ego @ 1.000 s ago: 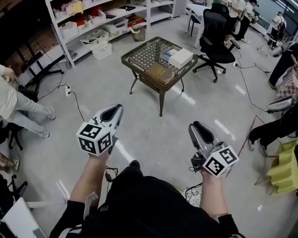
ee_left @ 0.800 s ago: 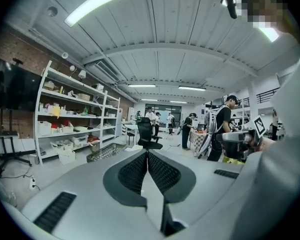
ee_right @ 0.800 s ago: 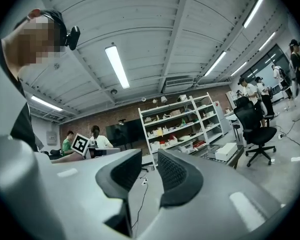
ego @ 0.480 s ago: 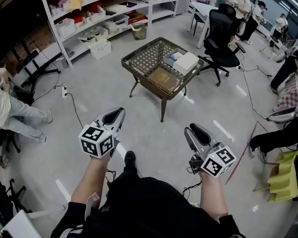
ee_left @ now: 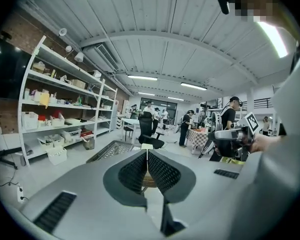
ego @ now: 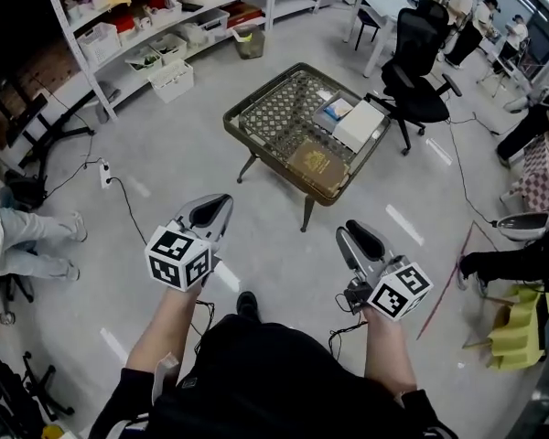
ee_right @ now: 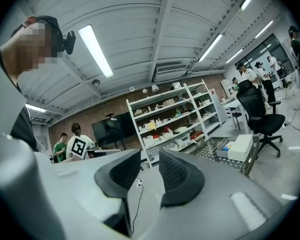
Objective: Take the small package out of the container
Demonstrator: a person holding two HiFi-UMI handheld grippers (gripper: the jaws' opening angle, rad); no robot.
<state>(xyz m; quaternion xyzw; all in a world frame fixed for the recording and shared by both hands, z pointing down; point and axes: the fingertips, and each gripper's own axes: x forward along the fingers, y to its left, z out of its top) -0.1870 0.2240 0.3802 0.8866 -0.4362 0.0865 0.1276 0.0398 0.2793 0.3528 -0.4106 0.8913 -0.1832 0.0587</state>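
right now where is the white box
In the head view, the white box sits on the mesh table's right side, beside the brown box.

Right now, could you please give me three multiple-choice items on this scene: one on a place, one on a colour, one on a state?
1. The white box lies: A on the floor; B on the mesh table; C on a shelf.
2. The office chair beside the table is: A red; B white; C black.
3. The left tool is: A shut; B wide open; C gripping a box.
Answers: B, it rests on the tabletop; C, seat and back are black; A, its pads meet with nothing between.
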